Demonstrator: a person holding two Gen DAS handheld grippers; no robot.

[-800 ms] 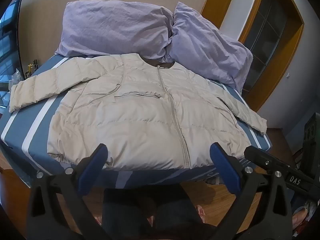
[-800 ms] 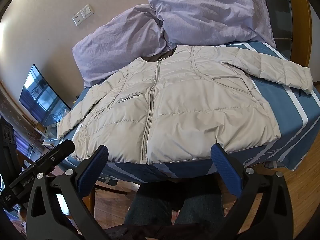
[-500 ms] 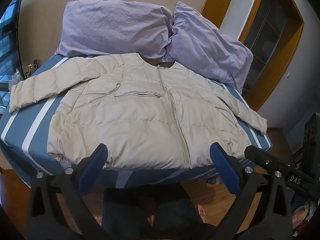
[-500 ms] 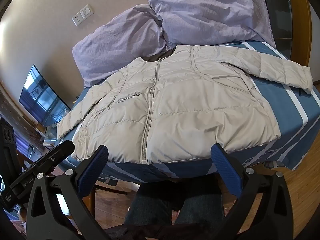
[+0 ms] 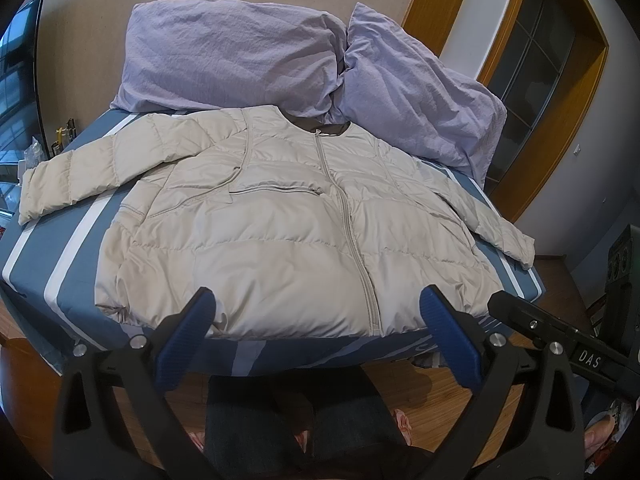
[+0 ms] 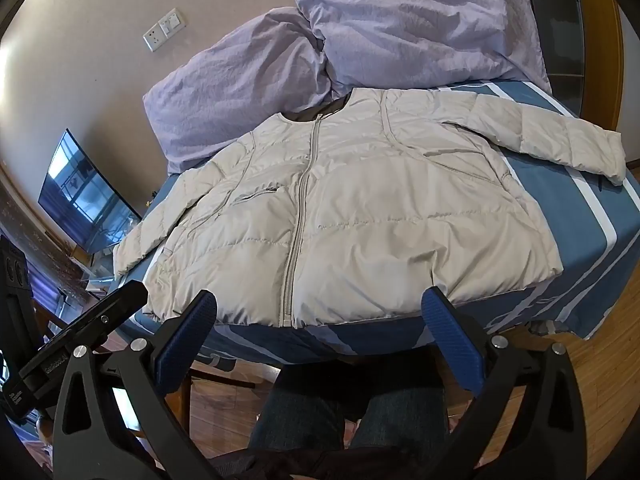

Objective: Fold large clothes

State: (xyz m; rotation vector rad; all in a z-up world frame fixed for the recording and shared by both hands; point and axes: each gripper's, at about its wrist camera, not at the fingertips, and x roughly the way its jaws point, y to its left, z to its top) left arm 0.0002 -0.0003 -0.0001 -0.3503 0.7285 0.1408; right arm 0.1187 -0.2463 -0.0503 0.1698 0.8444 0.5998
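Note:
A beige quilted jacket [image 5: 280, 224] lies flat and zipped on a blue striped bed [image 5: 60, 248], collar toward the pillows, both sleeves spread outward. Its hem runs along the bed's near edge. My left gripper [image 5: 316, 300] hovers just short of the hem, open, with nothing between its blue pads [image 5: 188, 336]. The same jacket [image 6: 360, 208] fills the right wrist view, where my right gripper [image 6: 320, 300] is likewise open and empty in front of the hem. The right gripper's body [image 5: 560, 336] shows at the left view's lower right; the left gripper's body [image 6: 72, 344] shows at the right view's lower left.
Two lilac pillows [image 5: 224, 48] [image 5: 420, 96] lean against the wall behind the collar. A person's legs in jeans [image 6: 352, 412] stand on the wooden floor [image 6: 600, 340] below the bed edge. A screen [image 6: 84, 196] stands to the left, a wooden door frame [image 5: 568, 92] to the right.

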